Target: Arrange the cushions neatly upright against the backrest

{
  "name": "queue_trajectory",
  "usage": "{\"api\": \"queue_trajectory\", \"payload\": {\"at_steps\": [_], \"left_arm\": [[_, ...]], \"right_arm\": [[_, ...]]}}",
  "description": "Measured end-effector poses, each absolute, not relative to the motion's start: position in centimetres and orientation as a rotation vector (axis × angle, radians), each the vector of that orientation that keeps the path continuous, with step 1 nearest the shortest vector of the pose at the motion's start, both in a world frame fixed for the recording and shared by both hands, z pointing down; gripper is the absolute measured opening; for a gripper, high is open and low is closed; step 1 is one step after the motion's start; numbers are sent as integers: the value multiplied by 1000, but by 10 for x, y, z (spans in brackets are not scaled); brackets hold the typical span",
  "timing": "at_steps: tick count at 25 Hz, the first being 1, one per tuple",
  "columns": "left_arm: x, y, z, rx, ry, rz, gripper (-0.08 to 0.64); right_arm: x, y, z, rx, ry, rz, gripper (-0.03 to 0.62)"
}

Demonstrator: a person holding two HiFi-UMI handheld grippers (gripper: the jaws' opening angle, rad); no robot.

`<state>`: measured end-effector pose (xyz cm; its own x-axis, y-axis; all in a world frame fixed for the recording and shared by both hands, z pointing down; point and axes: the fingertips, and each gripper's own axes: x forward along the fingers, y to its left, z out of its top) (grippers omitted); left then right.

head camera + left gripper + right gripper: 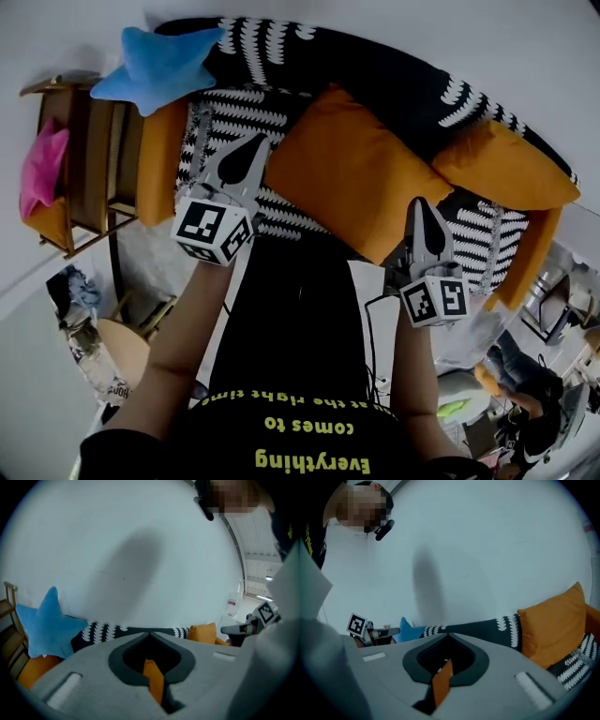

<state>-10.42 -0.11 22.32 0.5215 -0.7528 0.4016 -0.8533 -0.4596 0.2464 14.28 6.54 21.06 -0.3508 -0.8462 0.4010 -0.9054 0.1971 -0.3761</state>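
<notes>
The left tool [150,634] has its jaws closed together on a strip of orange cloth that stands pinched between them, and the right tool [447,634] is shut the same way on another fold of orange cloth. In the head view both pinches belong to the big orange cushion [352,173] in the middle of the frame. The left tool grips it at its left edge and the right tool at its lower right corner, each marker cube nearest the camera. The cushion lies slanted across the seat of the sofa [234,108], with its upper edge up against the black backrest [375,70] and its white pattern. Just right of it a second orange cushion [502,173] leans on the backrest — the two look to be touching at the corner. At the upper left a blue star cushion [155,66] sits on the sofa's end, above an orange side panel [159,164]. Further left, at the frame's edge, a wooden rack [89,159] holds a pink cushion [42,169]. Behind the sofa there is a plain pale wall [140,550].
</notes>
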Motion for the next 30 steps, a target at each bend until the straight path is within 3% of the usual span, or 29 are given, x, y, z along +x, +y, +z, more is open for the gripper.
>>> {"api": "queue_trajectory", "payload": {"at_steps": [5, 16, 23, 30], "left_arm": [[-92, -2, 295, 2293, -1294, 426, 5], [-66, -7, 446, 2182, -1248, 640, 95], [-56, -3, 512, 2103, -1201, 734, 171], [-33, -17, 549, 2088, -1073, 767, 297]], "right_arm": [[182, 81, 287, 1807, -2192, 961, 11], [242, 115, 438, 1824, -1939, 1099, 35], [271, 108, 489, 1849, -1858, 1093, 147], [270, 122, 548, 1715, -1772, 1188, 349]]}}
